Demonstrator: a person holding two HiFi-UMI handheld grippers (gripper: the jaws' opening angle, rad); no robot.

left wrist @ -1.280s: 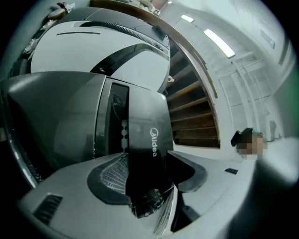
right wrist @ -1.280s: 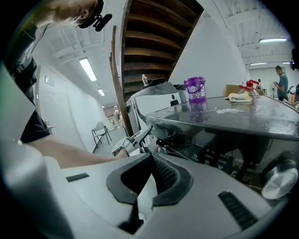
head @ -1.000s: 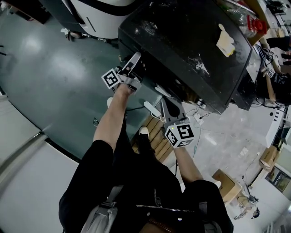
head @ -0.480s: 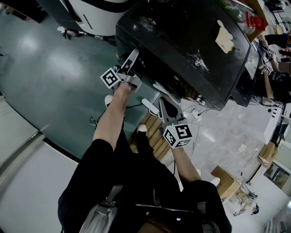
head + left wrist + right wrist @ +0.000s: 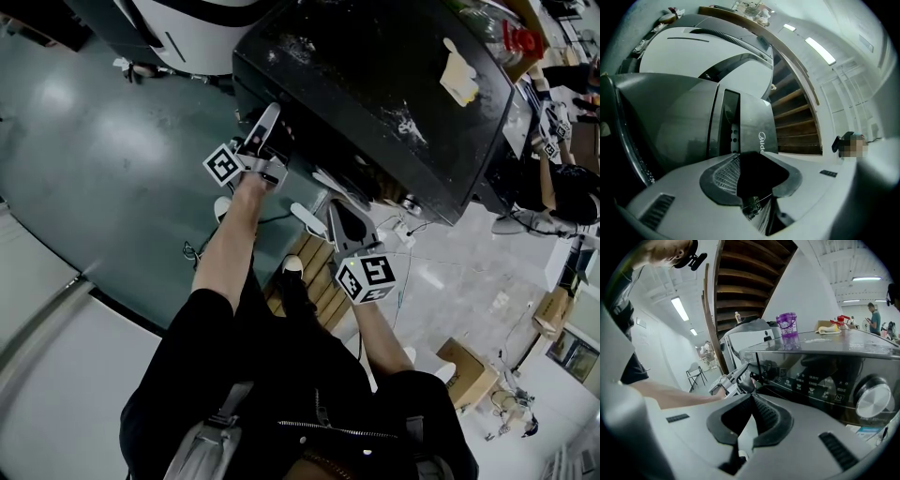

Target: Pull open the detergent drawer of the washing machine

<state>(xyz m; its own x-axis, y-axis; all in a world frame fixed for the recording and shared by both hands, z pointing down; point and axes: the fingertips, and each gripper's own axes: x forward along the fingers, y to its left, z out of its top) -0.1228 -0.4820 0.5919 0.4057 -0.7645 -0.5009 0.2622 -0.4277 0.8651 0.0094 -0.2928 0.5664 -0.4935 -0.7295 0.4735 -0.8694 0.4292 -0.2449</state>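
1. Now, the left gripper (image 5: 751,154) is being held up against the left end of the black washing machine (image 5: 375,66), at the top of its front, pointing a little upward.
2. Its jaws are being kept partly apart and have just been closing. The detergent drawer (image 5: 758,124), the grey front piece with the maker's name on it, is being met right at their tips, but no squeeze on it is being shown.
3. Whether the drawer is being pulled out at all cannot be told.
4. The right gripper (image 5: 751,395) is being held nearer to the person, to the right of the left one. It is being kept in front of the control panel (image 5: 811,380), apart from it, and its jaws are being pressed together on nothing.
5. A purple cup (image 5: 788,325) is being carried on the machine's top, and a round knob (image 5: 872,399) is being shown at the panel's right end.
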